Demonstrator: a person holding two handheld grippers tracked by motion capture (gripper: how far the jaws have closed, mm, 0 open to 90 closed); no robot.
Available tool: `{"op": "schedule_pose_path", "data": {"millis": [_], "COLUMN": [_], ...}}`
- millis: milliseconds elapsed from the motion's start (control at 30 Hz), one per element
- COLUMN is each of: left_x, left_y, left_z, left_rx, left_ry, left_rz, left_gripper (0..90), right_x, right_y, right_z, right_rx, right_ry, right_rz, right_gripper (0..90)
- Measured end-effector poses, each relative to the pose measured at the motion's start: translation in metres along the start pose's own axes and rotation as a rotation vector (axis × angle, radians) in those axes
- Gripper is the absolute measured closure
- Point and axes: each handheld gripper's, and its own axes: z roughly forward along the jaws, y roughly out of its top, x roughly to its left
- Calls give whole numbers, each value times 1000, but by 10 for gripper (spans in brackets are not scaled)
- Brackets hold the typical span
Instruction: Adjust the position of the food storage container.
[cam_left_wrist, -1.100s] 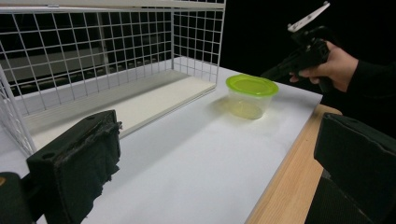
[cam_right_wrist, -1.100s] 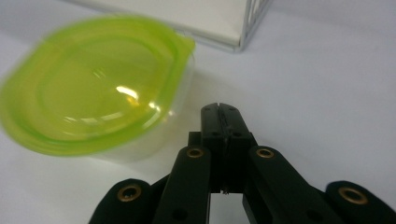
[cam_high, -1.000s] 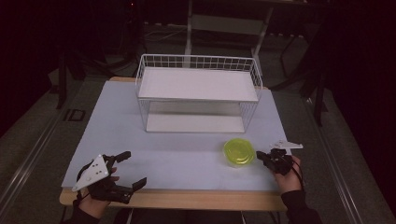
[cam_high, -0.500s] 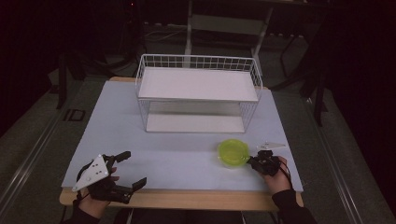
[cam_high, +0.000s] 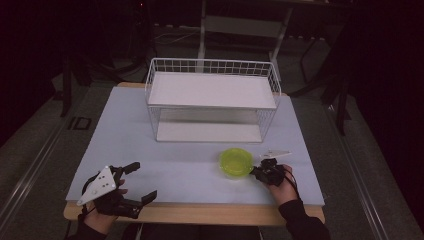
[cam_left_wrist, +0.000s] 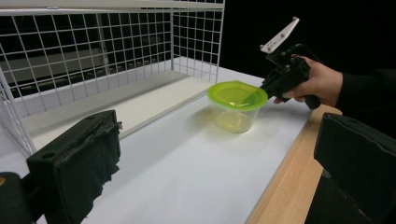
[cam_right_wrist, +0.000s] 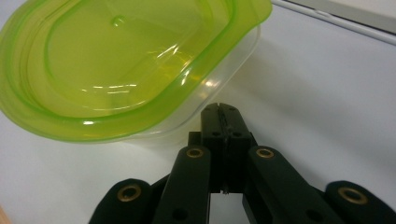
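Observation:
A clear tub with a lime-green lid (cam_high: 236, 161) (cam_left_wrist: 237, 95) (cam_right_wrist: 121, 60) stands on the white table top (cam_high: 150, 150), in front of the wire rack. My right gripper (cam_high: 256, 172) (cam_left_wrist: 267, 87) (cam_right_wrist: 220, 111) is shut, with nothing between its jaws. Its tips sit against the tub's right side, just under the lid's rim. At the table's front left corner my left gripper (cam_high: 141, 182) (cam_left_wrist: 217, 158) is open wide and empty, pointing across the table toward the tub.
A white wire rack with two shelves (cam_high: 212, 90) (cam_left_wrist: 116, 46) stands at the back middle of the table. The wooden front edge (cam_high: 200, 212) runs below both hands. Dark floor and chair legs surround the table.
My right gripper has moved left along the table, and the green-lidded tub has slid left with it. The left gripper has stayed put.

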Motion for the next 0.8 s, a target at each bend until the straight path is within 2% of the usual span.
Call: {"op": "schedule_pose_path", "data": {"millis": [133,167,600,800], "left_x": [0,0,0,0], "left_y": [0,0,0,0], "left_z": [0,0,0,0], "left_rx": [-1,-1,2,4], "left_ry": [0,-2,-7,-9], "left_rz": [-4,-5,-1,0], "left_gripper": [14,14,14,14], "right_x": [6,12,41,50], "right_y": [5,9,28,35], "right_z": [7,13,39,48], "right_rx": [4,12,18,24], "right_ry": [9,14,74,91], "right_rz": [-5,-23,-63,-71], "right_gripper": [900,900,899,894]}}
